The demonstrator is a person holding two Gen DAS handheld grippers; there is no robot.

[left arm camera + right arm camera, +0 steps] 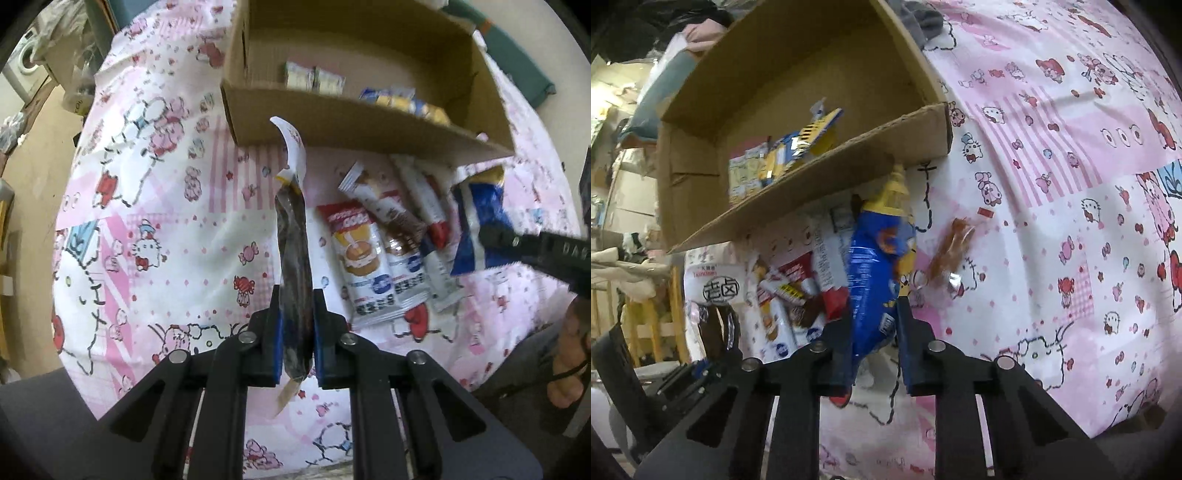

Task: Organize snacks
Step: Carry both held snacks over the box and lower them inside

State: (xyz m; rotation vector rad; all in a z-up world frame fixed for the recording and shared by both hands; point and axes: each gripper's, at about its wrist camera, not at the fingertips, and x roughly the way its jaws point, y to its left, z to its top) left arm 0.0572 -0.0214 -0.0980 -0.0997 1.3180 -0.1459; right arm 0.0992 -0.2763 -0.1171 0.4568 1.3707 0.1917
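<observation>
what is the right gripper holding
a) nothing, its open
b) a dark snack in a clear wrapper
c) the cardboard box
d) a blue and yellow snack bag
d: in the right wrist view the right gripper is shut on the blue and yellow bag, lifted off the cloth in front of the box; the dark snack sits in the left gripper instead.

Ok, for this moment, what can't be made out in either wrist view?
- Left wrist view: the near wall of the cardboard box hides the lower part of the snacks inside.
- Left wrist view: the right gripper is cut off by the frame edge; its jaws are not fully seen.
- Right wrist view: the blue packet is motion-blurred, print unreadable.
- Right wrist view: the left gripper is partly hidden, dark and blurred.
</observation>
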